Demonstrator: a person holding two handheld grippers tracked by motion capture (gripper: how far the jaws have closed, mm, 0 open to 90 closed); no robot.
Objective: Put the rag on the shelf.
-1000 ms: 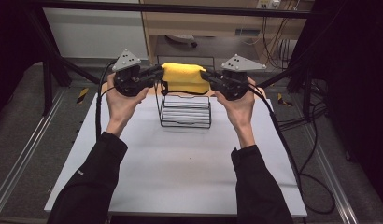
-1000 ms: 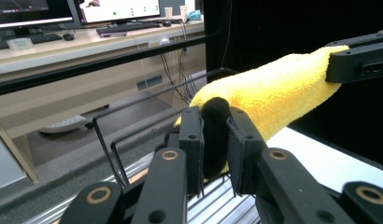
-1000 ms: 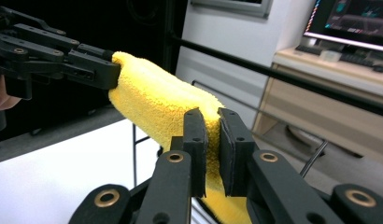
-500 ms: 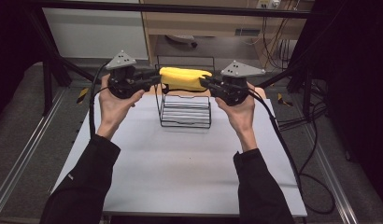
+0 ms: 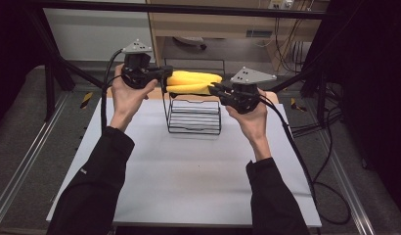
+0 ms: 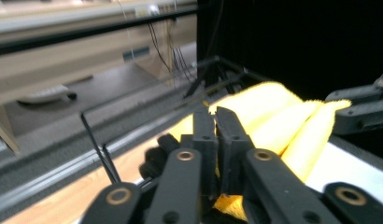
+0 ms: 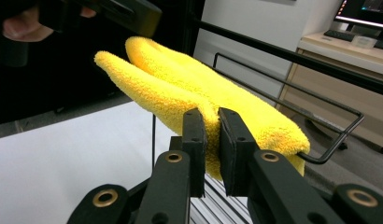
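A yellow towel (image 5: 193, 82) hangs stretched above a black wire rack (image 5: 194, 117) at the back of the white table. My left gripper (image 5: 165, 74) pinches its left end, with the jaws having just closed further on the cloth. In the left gripper view the jaws (image 6: 216, 116) stand together with the towel (image 6: 273, 121) bunched at their base and trailing off beyond them. My right gripper (image 5: 214, 89) is shut on the right end. In the right gripper view its jaws (image 7: 211, 116) clamp the towel (image 7: 189, 93) over the rack's top wire (image 7: 329, 140).
The white table (image 5: 189, 181) has free room in front of the rack. Black frame bars cross the back, with a wooden shelf unit behind them. Cables (image 5: 306, 161) trail off the table's right side to the floor.
My left hand has risen, lifting the towel's left end off the rack. The towel, spread flat on the rack before, now hangs as a narrower folded band. The right hand has barely moved.
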